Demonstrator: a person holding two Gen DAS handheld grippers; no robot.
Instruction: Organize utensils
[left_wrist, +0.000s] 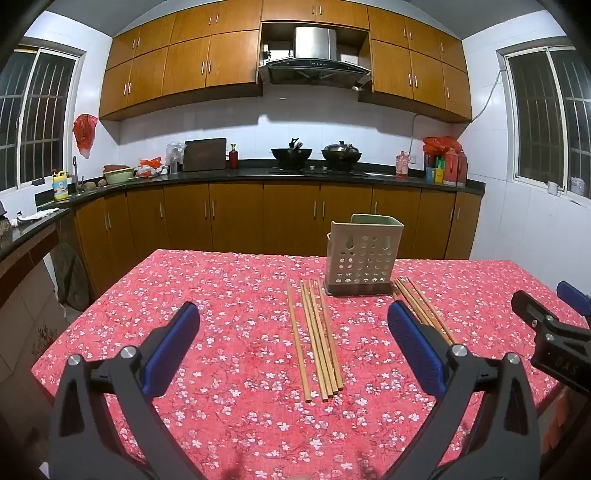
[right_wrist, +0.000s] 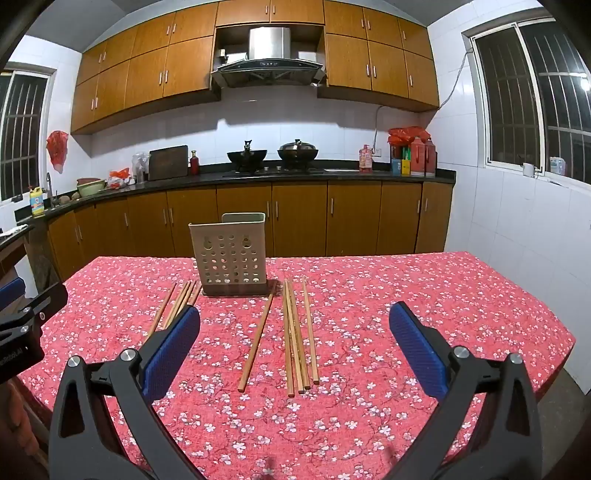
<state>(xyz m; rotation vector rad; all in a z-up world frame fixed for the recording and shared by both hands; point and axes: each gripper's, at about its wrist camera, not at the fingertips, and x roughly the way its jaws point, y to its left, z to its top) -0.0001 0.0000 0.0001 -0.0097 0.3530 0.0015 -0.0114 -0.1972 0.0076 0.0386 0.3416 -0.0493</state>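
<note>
Floral tablecloth, slim wooden chopsticks

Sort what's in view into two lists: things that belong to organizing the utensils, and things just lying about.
Belongs to the job:
- chopsticks left of the holder
- chopsticks right of the holder
- perforated utensil holder
- left gripper, open
- right gripper, open

Just lying about:
- woks on the stove
- cutting board
- yellow detergent bottle
- red bag on the wall

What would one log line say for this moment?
left gripper: open, empty | right gripper: open, empty | chopsticks: lying on tablecloth | holder: upright, nothing visibly sticking out
</note>
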